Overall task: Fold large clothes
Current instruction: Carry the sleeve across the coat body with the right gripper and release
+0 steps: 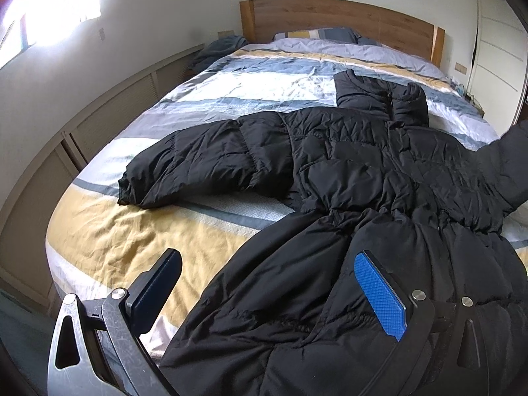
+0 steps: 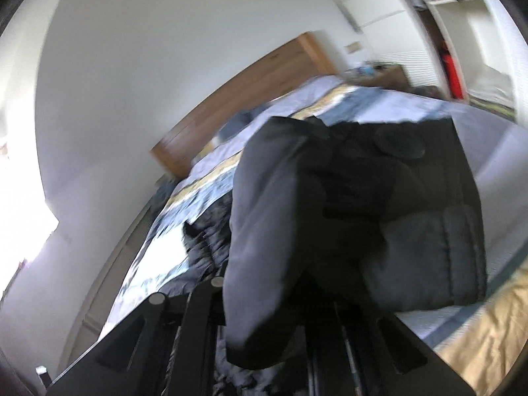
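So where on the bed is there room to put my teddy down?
There is bare duvet on the yellow patch, between the black coat's spread sleeve, its hem and the bed's near edge. More lies free between the collar and the pillow. The right side is crowded: the coat's body covers it.

Quilted black jacket (image 1: 346, 171) of faintly shiny crinkled cloth on a matt rumpled bedcover (image 1: 138, 234); wood-grain headboard (image 1: 330, 16) at upper centre.
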A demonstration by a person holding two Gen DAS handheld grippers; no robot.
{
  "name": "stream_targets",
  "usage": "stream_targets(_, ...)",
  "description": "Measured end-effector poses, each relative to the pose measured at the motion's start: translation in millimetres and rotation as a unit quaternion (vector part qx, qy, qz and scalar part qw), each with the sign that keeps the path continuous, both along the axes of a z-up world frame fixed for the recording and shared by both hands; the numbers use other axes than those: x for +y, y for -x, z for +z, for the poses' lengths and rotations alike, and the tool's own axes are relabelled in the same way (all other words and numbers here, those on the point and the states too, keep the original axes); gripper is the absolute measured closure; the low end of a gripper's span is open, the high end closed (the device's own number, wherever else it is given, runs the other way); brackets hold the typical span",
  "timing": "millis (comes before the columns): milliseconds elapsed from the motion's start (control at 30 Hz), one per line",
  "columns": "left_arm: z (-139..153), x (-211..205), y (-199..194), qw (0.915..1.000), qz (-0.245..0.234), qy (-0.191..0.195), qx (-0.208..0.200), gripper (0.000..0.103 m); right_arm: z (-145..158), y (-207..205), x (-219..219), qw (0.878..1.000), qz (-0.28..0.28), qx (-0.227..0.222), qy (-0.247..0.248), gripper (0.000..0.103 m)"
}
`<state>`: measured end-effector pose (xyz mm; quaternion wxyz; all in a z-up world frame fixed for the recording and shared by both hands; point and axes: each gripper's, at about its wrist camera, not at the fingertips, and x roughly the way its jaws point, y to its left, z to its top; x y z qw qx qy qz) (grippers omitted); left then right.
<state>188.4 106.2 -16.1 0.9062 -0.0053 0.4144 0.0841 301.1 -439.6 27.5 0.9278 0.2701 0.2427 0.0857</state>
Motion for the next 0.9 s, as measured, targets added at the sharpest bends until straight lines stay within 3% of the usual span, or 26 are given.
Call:
stream_targets(300,1.5,13.0,15.3,0.9999,0.007,0.01,-0.007,0.001,-23.4,-3.4,102.7,0.989,0.108,0.045,0.093,0.092)
stream_targets(667,6.9,29.3,36.7,0.9992,0.022,0.026,-0.019,0.001,-80.9,-7.4,177.5,0.963,0.157,0.127,0.176,0.088)
stream_targets(833,9.6,35.1,46.2,0.999,0.032,0.025,-0.017,0.001,-104.3,-10.8,192.2,0.955,0.163,0.152,0.197,0.077)
stream_targets(900,16.2,37.4,52.7,0.9986,0.034,0.031,-0.027,0.001,-111.0,-4.2,194.8,0.95,0.171,0.166,0.203,0.061)
